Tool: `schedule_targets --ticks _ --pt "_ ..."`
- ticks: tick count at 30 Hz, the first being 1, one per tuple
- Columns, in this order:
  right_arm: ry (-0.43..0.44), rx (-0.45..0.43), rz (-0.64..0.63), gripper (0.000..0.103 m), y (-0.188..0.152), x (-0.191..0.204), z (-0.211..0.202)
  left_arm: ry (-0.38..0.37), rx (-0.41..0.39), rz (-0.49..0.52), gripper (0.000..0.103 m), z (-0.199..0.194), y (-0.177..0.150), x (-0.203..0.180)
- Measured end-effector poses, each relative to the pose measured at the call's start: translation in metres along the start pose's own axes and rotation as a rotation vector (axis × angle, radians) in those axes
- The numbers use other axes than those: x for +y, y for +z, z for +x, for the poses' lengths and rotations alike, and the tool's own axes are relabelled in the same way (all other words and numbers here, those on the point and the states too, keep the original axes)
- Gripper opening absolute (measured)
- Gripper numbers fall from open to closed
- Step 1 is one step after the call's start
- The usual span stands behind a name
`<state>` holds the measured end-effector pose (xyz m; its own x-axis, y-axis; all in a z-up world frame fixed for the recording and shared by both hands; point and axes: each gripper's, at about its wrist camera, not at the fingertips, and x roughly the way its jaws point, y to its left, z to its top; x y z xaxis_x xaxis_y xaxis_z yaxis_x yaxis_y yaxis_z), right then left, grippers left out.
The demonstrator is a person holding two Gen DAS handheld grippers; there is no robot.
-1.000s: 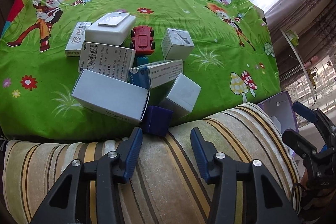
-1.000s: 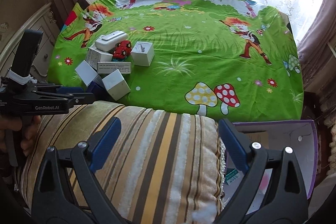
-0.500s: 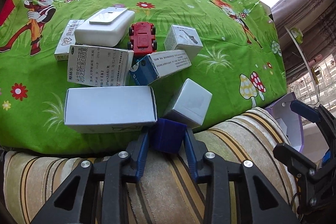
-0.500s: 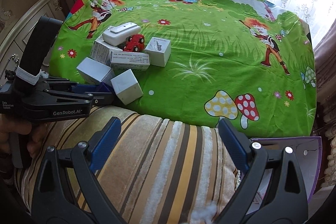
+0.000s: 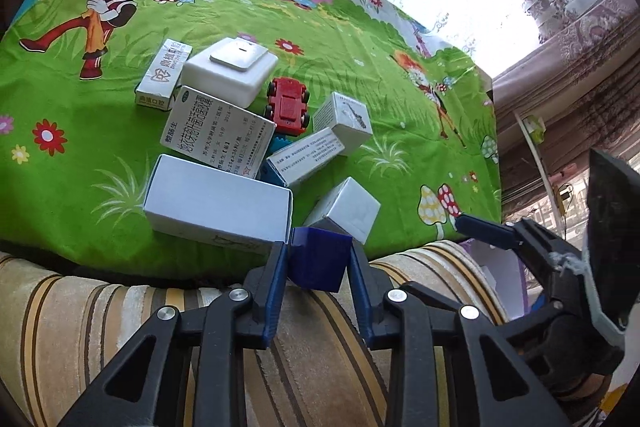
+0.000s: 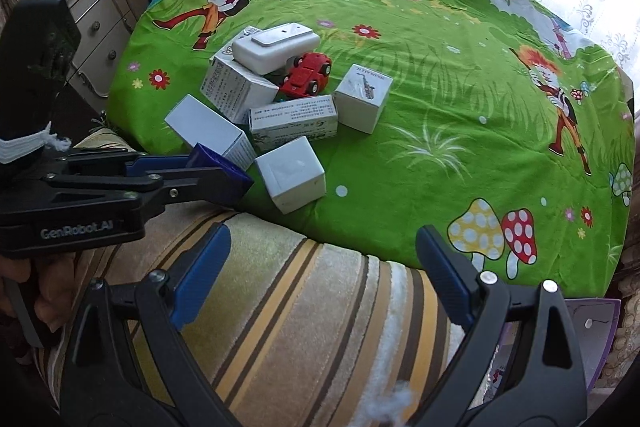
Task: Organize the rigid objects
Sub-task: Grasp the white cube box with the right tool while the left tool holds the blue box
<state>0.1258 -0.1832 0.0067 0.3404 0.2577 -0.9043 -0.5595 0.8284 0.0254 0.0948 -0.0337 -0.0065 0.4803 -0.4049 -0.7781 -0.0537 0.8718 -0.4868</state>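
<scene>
Left gripper (image 5: 318,259) clamped on a dark blue cube (image 5: 318,259), one blue pad flat against each side. The cube sits at the near edge of the green cartoon cloth (image 5: 240,27), right where the cloth meets a striped cushion (image 5: 120,307); whether it rests on the cloth or is lifted clear is hard to tell from either view.

Behind the cube, touching or nearly so: a long white box (image 5: 218,205) to its left and a small white cube box (image 5: 350,207) to its right. Further back, a loose heap: a printed medicine box (image 5: 218,133), a narrow box with blue ends (image 5: 306,157), a red toy car (image 5: 289,103), a white box with a saxophone picture (image 5: 344,121), a white plastic case (image 5: 230,75) and a slim green-edged box (image 5: 162,75) beside it.

Right gripper (image 6: 320,275) hangs over the striped cushion, jaws wide apart, nothing between them. From its view the left gripper comes in from the left, the blue cube at its tip, with a person's hand (image 6: 32,291) on the handle. A purple-edged open box (image 6: 592,323) shows at the lower right, off the cushion's end.
</scene>
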Motion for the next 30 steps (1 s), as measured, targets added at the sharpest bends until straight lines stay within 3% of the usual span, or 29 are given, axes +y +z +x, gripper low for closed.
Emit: schedule_targets --ticks 6,15,19,21,22,30 --pt "-0.016 0.036 -0.047 0.095 0.014 0.006 0.019 -0.017 -0.063 -0.046 0.03 -0.015 0.0 0.009" --pt "-0.023 0.084 -0.108 0.094 0.031 0.015 0.047 -0.033 -0.082 -0.075 0.029 -0.019 0.0 0.017" --pt "-0.005 0.104 -0.095 0.08 0.037 0.014 0.058 -0.037 -0.083 -0.077 0.029 -0.019 0.0 0.018" --pt "0.01 0.12 -0.085 0.064 0.037 0.013 0.063 -0.037 -0.085 -0.079 0.029 -0.019 0.0 0.019" --pt "0.018 0.127 -0.08 0.05 0.036 0.012 0.065 -0.037 -0.086 -0.079 0.029 -0.019 -0.001 0.019" --pt "-0.003 0.039 0.013 0.049 0.028 -0.001 0.042 -0.032 -0.093 -0.051 0.028 -0.02 -0.001 0.01"
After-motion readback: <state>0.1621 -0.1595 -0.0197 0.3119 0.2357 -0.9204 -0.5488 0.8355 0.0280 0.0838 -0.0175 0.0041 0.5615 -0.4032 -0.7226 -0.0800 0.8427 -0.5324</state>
